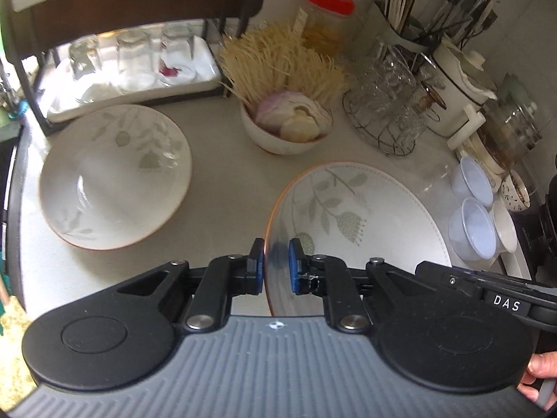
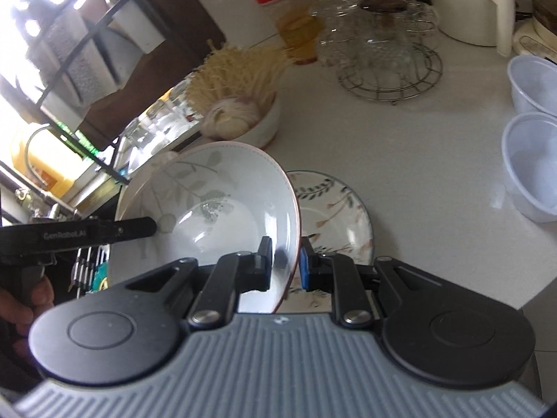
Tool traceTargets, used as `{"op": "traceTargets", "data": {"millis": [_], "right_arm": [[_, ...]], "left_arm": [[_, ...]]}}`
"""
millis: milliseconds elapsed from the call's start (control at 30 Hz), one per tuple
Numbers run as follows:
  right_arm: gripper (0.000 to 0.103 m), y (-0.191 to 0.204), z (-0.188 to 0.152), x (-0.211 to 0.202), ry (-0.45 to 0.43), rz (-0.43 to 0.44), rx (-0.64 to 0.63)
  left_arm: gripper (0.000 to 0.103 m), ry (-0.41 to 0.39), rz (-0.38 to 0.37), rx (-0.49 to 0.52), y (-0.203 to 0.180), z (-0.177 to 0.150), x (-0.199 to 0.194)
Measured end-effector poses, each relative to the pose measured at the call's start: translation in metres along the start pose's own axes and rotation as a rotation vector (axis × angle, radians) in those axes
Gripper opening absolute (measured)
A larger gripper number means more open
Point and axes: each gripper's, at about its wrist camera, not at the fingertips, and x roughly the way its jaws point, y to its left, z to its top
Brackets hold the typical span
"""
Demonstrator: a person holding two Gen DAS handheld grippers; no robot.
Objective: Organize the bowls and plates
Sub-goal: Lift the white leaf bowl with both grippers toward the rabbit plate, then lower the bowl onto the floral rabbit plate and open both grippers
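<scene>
Both claws, left gripper (image 1: 275, 266) and right gripper (image 2: 286, 264), clamp opposite rims of one leaf-patterned bowl (image 2: 216, 209) carried between them; keep both level, lower squarely onto second bowl (image 1: 115, 177) ahead-left of left gripper.

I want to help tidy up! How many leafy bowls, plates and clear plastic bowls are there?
Leafy bowls: 2
Plate: 1
Clear plastic bowls: 2
Total: 5
</scene>
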Motion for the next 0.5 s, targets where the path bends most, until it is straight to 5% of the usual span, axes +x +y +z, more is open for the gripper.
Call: {"op": "traceTargets", "data": {"millis": [500], "right_arm": [[0.019,-0.041,0.0,0.023,0.022,-0.087,0.038]], "left_arm": [[0.016,0.115,-0.013,0.007,-0.026,0.008,0.061]]}}
